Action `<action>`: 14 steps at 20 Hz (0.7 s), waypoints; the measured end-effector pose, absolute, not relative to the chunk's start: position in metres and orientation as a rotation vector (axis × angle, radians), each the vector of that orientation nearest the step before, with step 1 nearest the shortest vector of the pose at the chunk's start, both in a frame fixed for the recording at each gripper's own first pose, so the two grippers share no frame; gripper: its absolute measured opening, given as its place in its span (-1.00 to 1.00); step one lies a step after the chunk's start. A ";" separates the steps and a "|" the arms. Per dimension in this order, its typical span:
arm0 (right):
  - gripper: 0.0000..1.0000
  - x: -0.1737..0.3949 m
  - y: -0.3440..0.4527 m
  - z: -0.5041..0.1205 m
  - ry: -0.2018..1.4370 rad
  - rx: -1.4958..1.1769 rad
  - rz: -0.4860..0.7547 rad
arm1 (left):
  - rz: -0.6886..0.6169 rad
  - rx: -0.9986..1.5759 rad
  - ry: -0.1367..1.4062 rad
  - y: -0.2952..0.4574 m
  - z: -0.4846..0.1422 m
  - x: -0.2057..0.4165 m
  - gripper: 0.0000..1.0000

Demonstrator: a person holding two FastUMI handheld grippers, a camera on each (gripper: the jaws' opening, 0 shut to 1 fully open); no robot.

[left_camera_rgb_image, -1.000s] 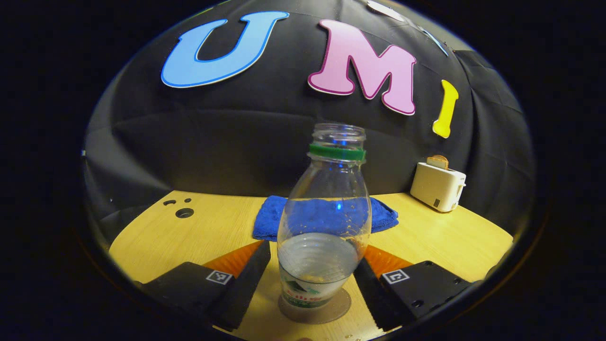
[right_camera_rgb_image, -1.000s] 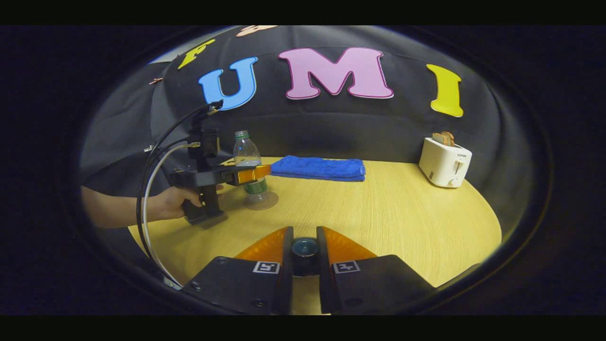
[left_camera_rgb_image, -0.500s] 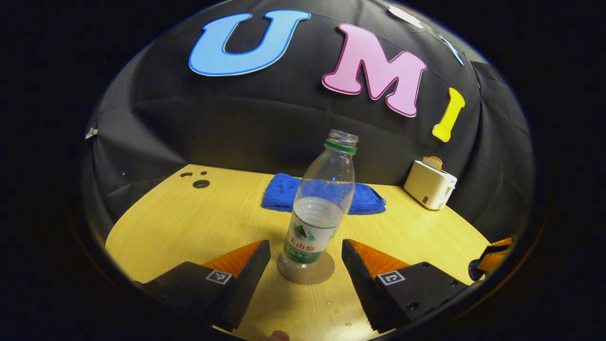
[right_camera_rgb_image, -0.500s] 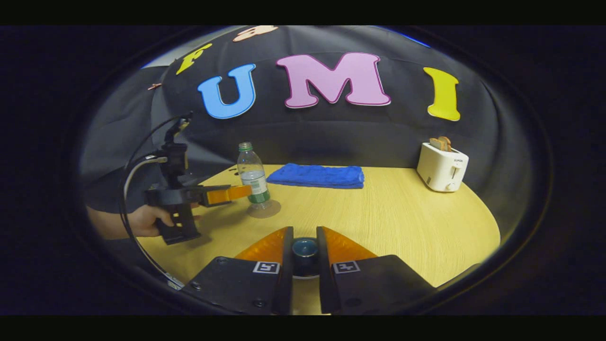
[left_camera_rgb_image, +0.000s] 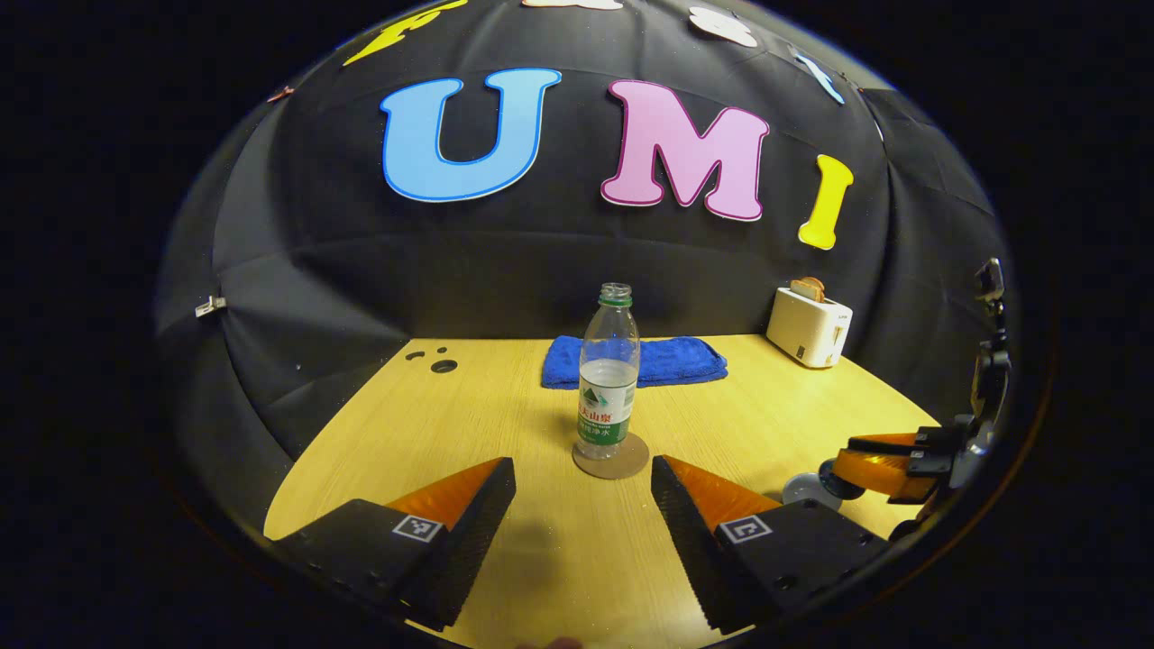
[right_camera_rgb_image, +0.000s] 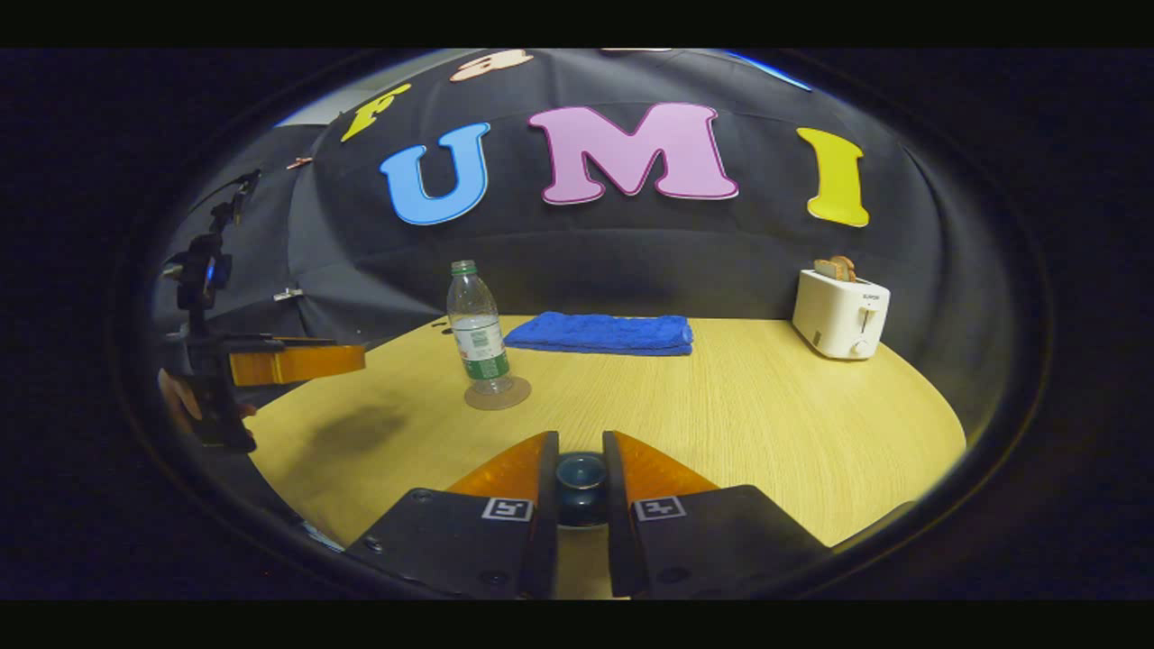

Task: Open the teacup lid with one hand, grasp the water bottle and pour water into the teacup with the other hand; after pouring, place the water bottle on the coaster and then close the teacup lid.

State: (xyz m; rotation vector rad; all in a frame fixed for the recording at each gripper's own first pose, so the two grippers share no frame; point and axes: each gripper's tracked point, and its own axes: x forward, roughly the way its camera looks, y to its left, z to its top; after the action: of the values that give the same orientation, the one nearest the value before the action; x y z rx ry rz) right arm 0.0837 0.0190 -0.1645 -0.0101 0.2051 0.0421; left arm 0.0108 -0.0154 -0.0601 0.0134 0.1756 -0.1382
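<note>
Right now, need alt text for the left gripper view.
A clear plastic water bottle, uncapped and part full, stands upright on a round brown coaster ahead of the open left gripper. Behind it on the light wooden table lie a folded blue cloth and a white toaster.

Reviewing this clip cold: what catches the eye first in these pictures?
The uncapped water bottle stands upright on its round coaster mid-table, straight ahead of the open left gripper. Behind it a folded blue towel lies by the wall, and a white toaster sits at the far right. The right gripper is shut on the dark teacup lid.
</note>
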 end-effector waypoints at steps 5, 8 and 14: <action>-0.48 0.093 0.024 -0.176 0.171 -0.066 0.047 | -0.105 -0.083 0.214 -0.007 -0.078 0.001 0.91; -0.37 0.096 0.028 -0.187 0.177 -0.070 0.053 | -0.092 -0.103 0.209 -0.005 -0.077 -0.001 0.91; -0.39 0.092 0.028 -0.200 0.189 -0.058 0.041 | -0.079 -0.108 0.201 0.002 -0.077 -0.011 0.91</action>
State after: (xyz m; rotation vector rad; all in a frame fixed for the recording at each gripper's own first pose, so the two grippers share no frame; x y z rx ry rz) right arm 0.0924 0.0283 -0.2001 -0.0582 0.1893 0.0406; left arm -0.0107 0.0025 -0.0770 -0.1081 0.2010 -0.0788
